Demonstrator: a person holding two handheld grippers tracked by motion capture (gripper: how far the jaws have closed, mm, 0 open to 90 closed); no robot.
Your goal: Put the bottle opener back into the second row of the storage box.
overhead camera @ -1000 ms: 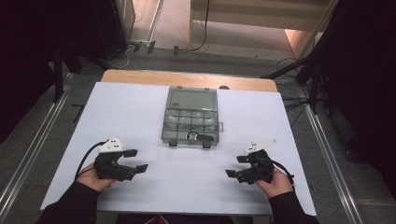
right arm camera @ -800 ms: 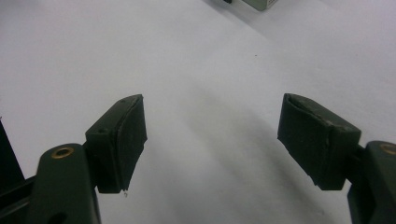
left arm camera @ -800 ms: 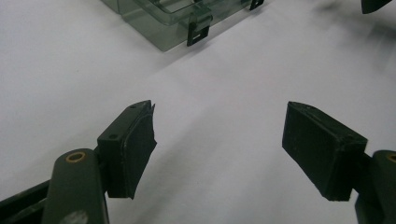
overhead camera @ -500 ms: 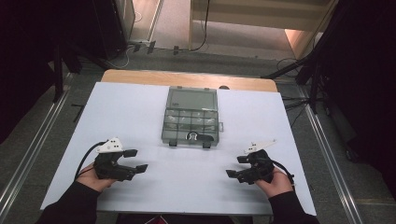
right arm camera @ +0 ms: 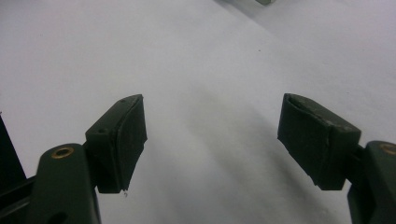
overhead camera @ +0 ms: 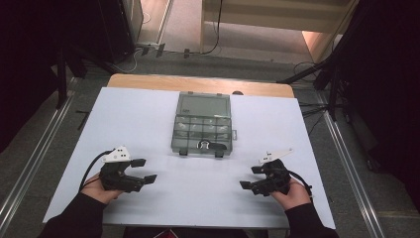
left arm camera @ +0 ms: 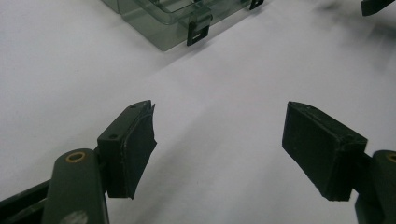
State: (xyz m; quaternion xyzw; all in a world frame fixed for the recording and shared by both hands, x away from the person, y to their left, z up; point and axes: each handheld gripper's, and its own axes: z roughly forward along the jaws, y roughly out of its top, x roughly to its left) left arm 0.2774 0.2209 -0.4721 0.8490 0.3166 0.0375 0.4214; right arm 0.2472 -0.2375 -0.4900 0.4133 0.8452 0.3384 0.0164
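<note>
Nothing had shifted over the last second: both hands lay where they had been, low on the near edge of the white surface [overhead camera: 148, 114], and the clear plastic compartment box [overhead camera: 202, 124] sat unmoved at the middle of the far half, its two black latches facing the person. The left claw [overhead camera: 142, 170] rested at the near left with its jaws spread wide and nothing between them; in the left gripper view only bare surface showed between its pads [left arm camera: 135, 149], with a corner of the box [left arm camera: 173, 23] and one latch ahead and well apart. The right claw [overhead camera: 250, 177] mirrored it at the near right, jaws likewise wide and empty, its pads [right arm camera: 126, 140] over plain white surface.

Because neither claw had closed in on the box, the work looked not yet begun. The lid appeared shut, though the latches were too small to tell whether they were fastened. A dark item lay inside a near compartment.
</note>
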